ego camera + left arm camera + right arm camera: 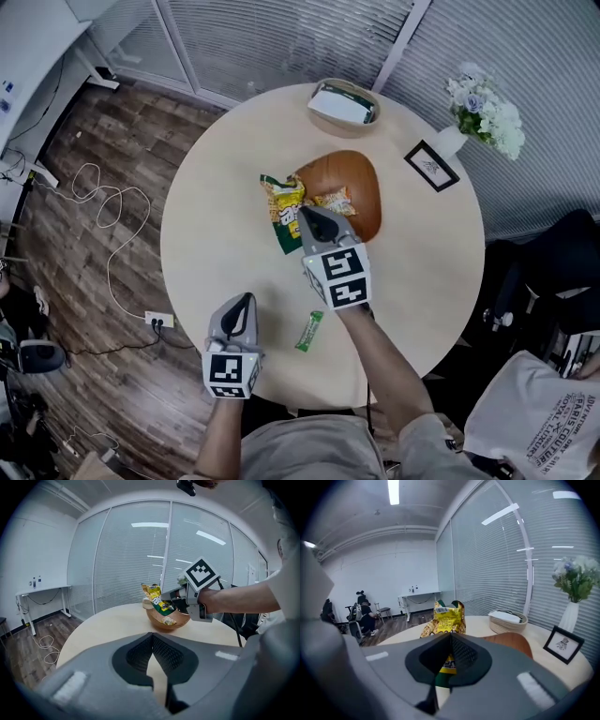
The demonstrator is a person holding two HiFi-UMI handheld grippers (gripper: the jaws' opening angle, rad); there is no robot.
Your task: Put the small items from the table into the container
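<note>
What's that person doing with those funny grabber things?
A person is clearing snacks off the round table into a brown bowl. The right gripper is shut on a yellow and green snack bag, held in the air at the bowl's edge. One orange packet already lies in the bowl. The left gripper is shut and empty, and a small green packet waits on the table.

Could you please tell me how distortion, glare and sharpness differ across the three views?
Head view: sharp, evenly lit, hardly bent, only faint shadow on the table. Left gripper view: strong fisheye, dark corners, bright light streaks on the glass wall, left tool soft up close. Right gripper view: same fisheye; snack packet crisp, right tool blurred.
</note>
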